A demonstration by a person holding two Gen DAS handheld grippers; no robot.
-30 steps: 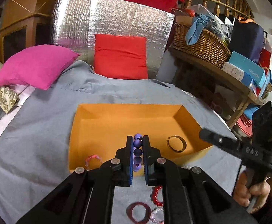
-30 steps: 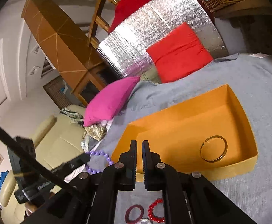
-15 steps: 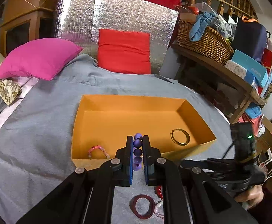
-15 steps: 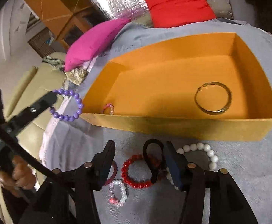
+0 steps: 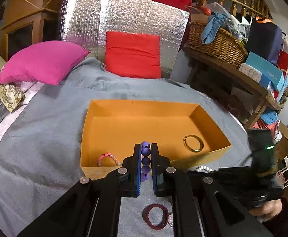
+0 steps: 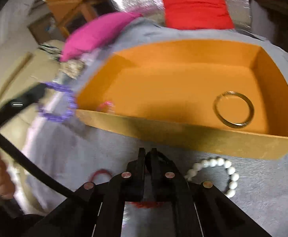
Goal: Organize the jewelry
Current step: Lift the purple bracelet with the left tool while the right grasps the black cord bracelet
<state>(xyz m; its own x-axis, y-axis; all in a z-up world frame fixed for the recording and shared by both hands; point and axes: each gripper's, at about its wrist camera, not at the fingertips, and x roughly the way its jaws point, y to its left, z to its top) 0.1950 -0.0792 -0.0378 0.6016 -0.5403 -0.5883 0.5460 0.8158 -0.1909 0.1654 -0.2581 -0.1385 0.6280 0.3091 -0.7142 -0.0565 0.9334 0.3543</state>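
A grey blanket covers the bed, and an orange box sits open on it; every place below is given against that box. Behind the box lean a pink pillow and a red pillow. Inside the box, a gold bangle lies flat near its right wall and a pink bracelet rests in its front left corner. Outside, just before the front wall, a white bead bracelet lies on the blanket towards the right, and a dark red ring lies further forward of it.

The left hand-held gripper hangs above the front wall of the box, clamped on a purple bead bracelet, whose beads stand stacked between the two fingers. The right hand-held gripper sits low in front of the box with its fingers nearly together, pinching a dark band; the view is blurred, so the band's kind is unclear.
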